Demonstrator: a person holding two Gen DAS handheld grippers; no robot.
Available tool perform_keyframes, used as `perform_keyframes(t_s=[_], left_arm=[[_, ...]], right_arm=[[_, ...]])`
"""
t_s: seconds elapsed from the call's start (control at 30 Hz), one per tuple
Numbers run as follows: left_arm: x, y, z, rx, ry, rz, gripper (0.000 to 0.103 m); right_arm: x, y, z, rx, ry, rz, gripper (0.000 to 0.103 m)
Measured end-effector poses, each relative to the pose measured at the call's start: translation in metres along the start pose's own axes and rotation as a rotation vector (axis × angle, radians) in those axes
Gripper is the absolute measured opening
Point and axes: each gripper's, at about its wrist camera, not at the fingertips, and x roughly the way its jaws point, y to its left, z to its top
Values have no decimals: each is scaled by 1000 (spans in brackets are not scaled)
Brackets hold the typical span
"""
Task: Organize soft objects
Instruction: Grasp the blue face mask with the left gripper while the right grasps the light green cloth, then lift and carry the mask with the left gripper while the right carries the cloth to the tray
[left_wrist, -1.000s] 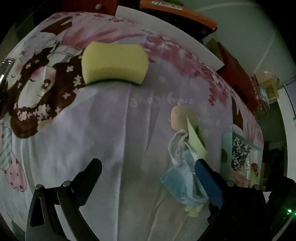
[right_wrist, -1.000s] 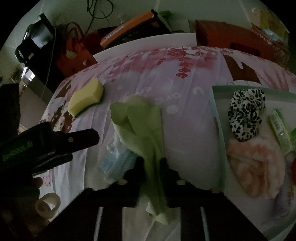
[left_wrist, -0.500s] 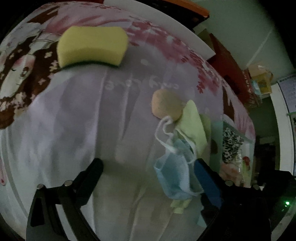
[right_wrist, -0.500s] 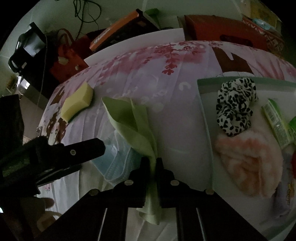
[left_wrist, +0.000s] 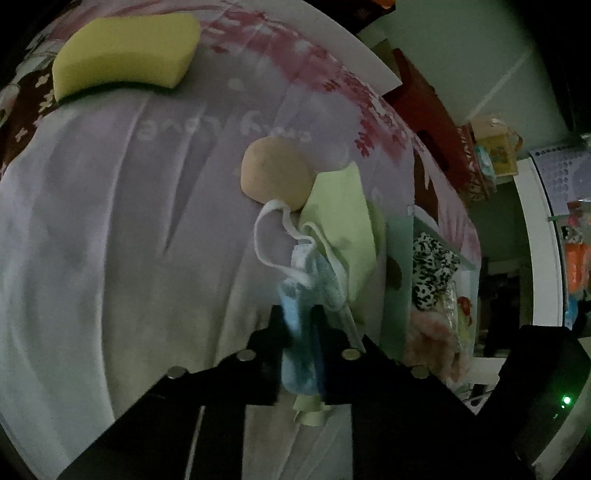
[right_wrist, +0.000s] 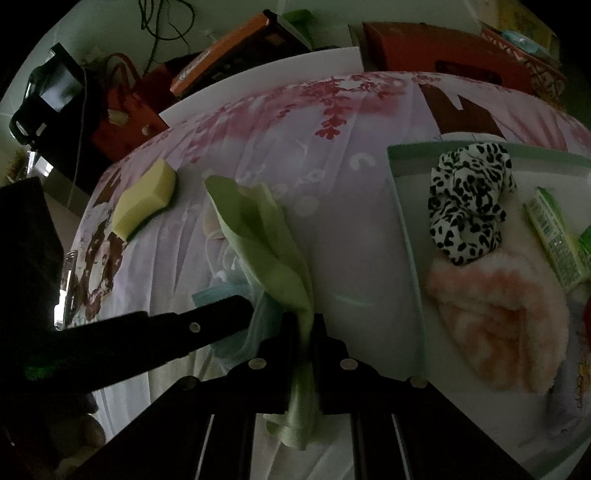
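My left gripper (left_wrist: 298, 314) has its jaws closing, and its pads press on a light blue face mask (left_wrist: 295, 291) on the printed bed sheet (left_wrist: 129, 240). The mask's white ear loops trail toward a beige puff (left_wrist: 275, 173). My right gripper (right_wrist: 304, 321) is shut on a pale green cloth (right_wrist: 266, 243), which stands up in a fold from the sheet. In the right wrist view the left gripper (right_wrist: 243, 306) comes in from the left, right beside the green cloth. A yellow sponge (left_wrist: 122, 48) lies further off on the sheet.
A pale green tray (right_wrist: 406, 229) sits at the right, holding a leopard-print scrunchie (right_wrist: 465, 206), a pink fluffy cloth (right_wrist: 498, 317) and a green tube (right_wrist: 554, 240). Boxes and red bags stand beyond the bed's far edge.
The left gripper came forward and down to the blue mask and its jaws went from wide apart to shut on it. The right gripper pulled the green cloth up slightly.
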Motion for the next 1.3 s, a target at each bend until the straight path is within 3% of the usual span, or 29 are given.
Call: perform_keyframes(t_s=[0.37, 0.67, 0.9, 1.3], left_arm=[[-6, 5, 5, -8, -44, 14, 4], [-19, 21, 13, -35, -98, 74, 4], [-34, 16, 14, -25, -145, 44, 3], [-91, -17, 12, 72, -297, -56, 3]], right_arm=[[-2, -2, 0, 7, -7, -5, 9], [-14, -12, 3, 28, -43, -22, 7], [-25, -10, 6, 21, -82, 6, 5], [-75, -6, 8, 29, -259, 117, 5]])
